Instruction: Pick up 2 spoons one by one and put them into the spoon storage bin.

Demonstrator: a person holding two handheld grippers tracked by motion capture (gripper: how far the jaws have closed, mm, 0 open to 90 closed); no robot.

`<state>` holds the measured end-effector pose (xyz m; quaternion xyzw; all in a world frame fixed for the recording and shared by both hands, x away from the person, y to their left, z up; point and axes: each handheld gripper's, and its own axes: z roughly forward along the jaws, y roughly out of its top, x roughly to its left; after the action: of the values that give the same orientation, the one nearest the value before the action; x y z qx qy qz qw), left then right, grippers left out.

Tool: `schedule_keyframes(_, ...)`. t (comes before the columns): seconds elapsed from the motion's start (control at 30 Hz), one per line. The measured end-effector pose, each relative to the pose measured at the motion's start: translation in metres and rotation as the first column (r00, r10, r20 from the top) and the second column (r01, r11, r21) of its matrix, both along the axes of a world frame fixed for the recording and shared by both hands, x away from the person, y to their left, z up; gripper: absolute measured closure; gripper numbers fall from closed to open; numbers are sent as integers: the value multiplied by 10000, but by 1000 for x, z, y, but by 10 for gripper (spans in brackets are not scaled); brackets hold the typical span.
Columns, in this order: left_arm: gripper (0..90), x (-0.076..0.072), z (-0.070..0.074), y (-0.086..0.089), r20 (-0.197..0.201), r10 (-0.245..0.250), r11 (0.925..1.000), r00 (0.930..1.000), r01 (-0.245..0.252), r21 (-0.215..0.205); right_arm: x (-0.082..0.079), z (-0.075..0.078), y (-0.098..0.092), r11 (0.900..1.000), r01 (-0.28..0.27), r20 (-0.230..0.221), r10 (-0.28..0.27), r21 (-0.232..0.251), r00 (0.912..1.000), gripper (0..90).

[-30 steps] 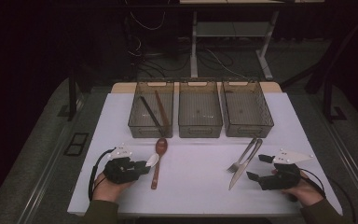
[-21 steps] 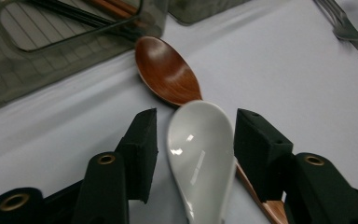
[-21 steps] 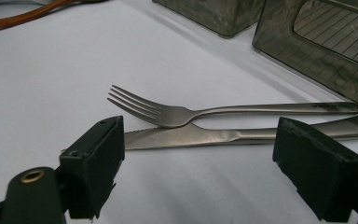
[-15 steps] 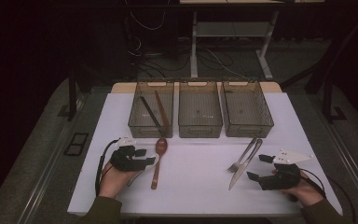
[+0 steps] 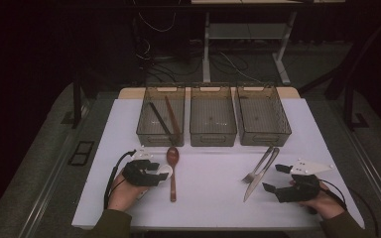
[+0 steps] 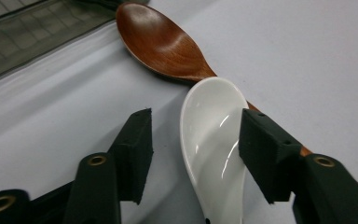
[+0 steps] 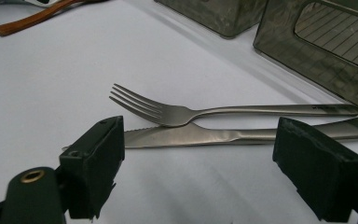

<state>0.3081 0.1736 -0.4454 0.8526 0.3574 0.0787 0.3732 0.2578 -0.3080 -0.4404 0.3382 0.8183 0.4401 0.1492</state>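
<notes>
1. The left gripper [image 5: 155, 172] sits low over the white table [image 5: 213, 198], its jaws parted, having just been opening, with the glossy white ceramic spoon [image 6: 214, 140] lying between them.
2. In the left gripper view the spoon's bowl lies close against the right-hand jaw pad, while a clear gap separates it from the left-hand pad, so nothing is clamped.
3. Just ahead of the jaws lies the brown wooden spoon [image 6: 163, 44]; the white spoon's tip rests over its neck, and its handle runs back under the right-hand jaw.
4. Beyond the wooden spoon stands the left smoky clear plastic bin [image 5: 161, 119], which holds dark chopsticks.
5. The right gripper [image 5: 278, 181] rests on the table with its jaws spread wide and holding nothing.
6. Straight ahead of its jaws lie the steel fork [image 7: 191, 112] and the steel serrated knife [image 7: 205, 135], side by side and touching, the fork farther off.
7. Past them stands the right plastic bin [image 5: 262, 116].
</notes>
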Motion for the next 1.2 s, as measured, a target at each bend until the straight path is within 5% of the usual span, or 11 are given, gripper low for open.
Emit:
schedule_keyframes(0.13, 505, -3, 1, -4, 212, -318, 9986, 9993, 309, 432, 0, 0, 1, 10000, 6, 23, -6, -80, 10000, 165)
schedule_keyframes(0.33, 672, -5, 1, -6, 37, -629, 9978, 9980, 628, 196, -1, 0, 1, 9998, -74, 33, 75, -182, 10000, 166)
schedule_keyframes(0.7, 805, -7, 4, -3, 38, -508, 9987, 9987, 508, -14, -1, 0, 2, 9997, -67, 68, 69, -218, 10000, 165)
schedule_keyframes(1.2, 824, -9, 9, -2, 165, -635, 9979, 9978, 633, 152, -1, 1, 1, 9998, -67, 131, 70, -211, 9999, 165)
